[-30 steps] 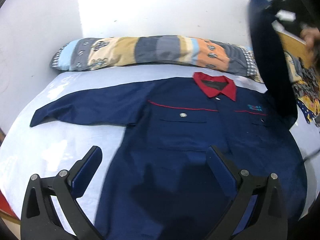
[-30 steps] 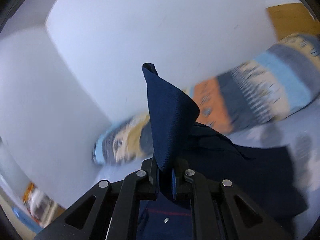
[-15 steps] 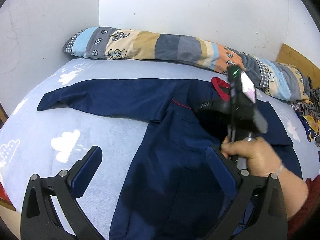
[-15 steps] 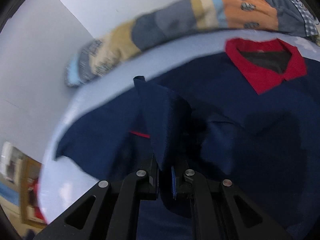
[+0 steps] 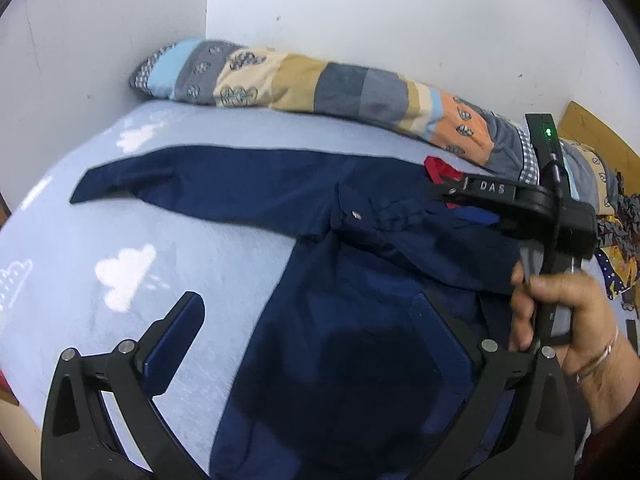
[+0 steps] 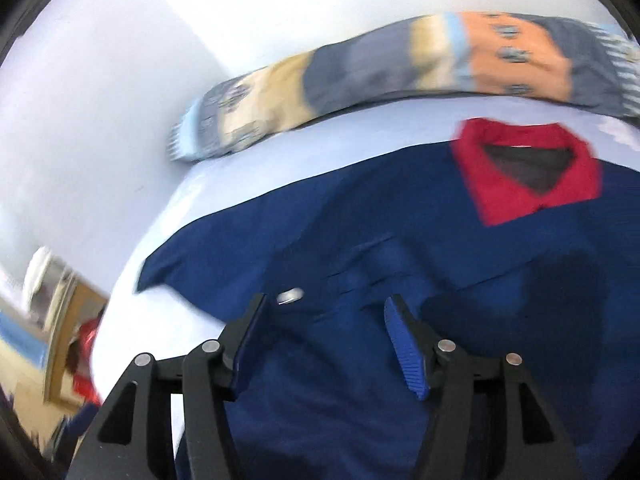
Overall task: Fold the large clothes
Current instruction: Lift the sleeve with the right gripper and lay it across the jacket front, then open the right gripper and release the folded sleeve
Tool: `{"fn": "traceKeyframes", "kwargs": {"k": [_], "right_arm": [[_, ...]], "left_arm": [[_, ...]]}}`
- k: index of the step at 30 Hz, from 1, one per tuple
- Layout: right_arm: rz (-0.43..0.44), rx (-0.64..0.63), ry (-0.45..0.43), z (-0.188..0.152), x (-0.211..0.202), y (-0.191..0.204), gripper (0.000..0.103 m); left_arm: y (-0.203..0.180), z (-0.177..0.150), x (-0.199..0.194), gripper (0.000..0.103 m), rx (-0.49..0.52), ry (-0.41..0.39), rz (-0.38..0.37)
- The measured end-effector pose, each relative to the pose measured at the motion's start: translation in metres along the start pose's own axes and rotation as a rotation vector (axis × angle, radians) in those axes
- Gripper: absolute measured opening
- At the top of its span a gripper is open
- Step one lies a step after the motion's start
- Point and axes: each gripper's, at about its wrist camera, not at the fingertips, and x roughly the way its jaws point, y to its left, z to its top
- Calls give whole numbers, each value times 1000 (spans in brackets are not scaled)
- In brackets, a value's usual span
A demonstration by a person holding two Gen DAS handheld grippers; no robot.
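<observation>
1. The navy work jacket [image 5: 360, 320] lies face up on the pale blue cloud-print bedsheet [image 5: 120, 248], red collar [image 6: 528, 172] toward the patchwork bolster [image 5: 320, 84].
2. The right gripper [image 6: 328, 320] has just been opening; its jaws stand apart with nothing pinched, the right sleeve [image 5: 420, 232] dropped across the chest.
3. Lift that gripper straight away so the pads do not drag the sleeve.
4. The left gripper [image 5: 316, 340] hovers spread and empty; next it probably takes the outstretched left sleeve [image 5: 192, 180] near the cuff.
</observation>
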Motion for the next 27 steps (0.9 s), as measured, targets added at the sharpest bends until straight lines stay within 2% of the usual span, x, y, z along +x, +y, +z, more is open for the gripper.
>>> {"fn": "traceKeyframes", "kwargs": {"k": [2, 4, 5, 9, 11, 13, 15, 16, 18, 20, 21, 22, 24, 27], "right_arm": [[-73, 28, 33, 2, 7, -16, 56], [-110, 20, 93, -4, 23, -21, 25], [-114, 7, 115, -12, 30, -19, 21], [-92, -74, 126, -35, 46, 12, 20], [-39, -94, 196, -50, 60, 30, 20], [-48, -126, 221, -54, 66, 44, 20], [5, -83, 208, -44, 59, 41, 19], [41, -26, 172, -36, 51, 34, 18], [11, -2, 103, -22, 39, 26, 18], [-70, -17, 41, -9, 34, 20, 19], [-119, -32, 38, -4, 38, 18, 19], [-154, -47, 63, -2, 45, 16, 18], [-186, -59, 229, -8, 77, 8, 21], [-187, -83, 221, -8, 64, 8, 24]], "left_arm": [[-1, -1, 2, 103, 9, 8, 4], [-2, -1, 1, 103, 15, -1, 14], [-1, -1, 1, 103, 15, -3, 17], [6, 0, 3, 103, -16, 6, 16], [6, 0, 5, 103, -18, 20, 12], [6, 0, 6, 103, -16, 27, 11], [7, 0, 5, 103, -17, 23, 10], [8, 0, 4, 103, -20, 20, 7], [9, 0, 4, 103, -22, 19, 7], [8, -1, 5, 103, -24, 23, 4], [7, -1, 6, 103, -22, 29, -2], [6, -2, 7, 103, -16, 30, -1], [3, -1, 9, 103, -4, 32, 12], [3, 1, 9, 103, -9, 34, 0]]}}
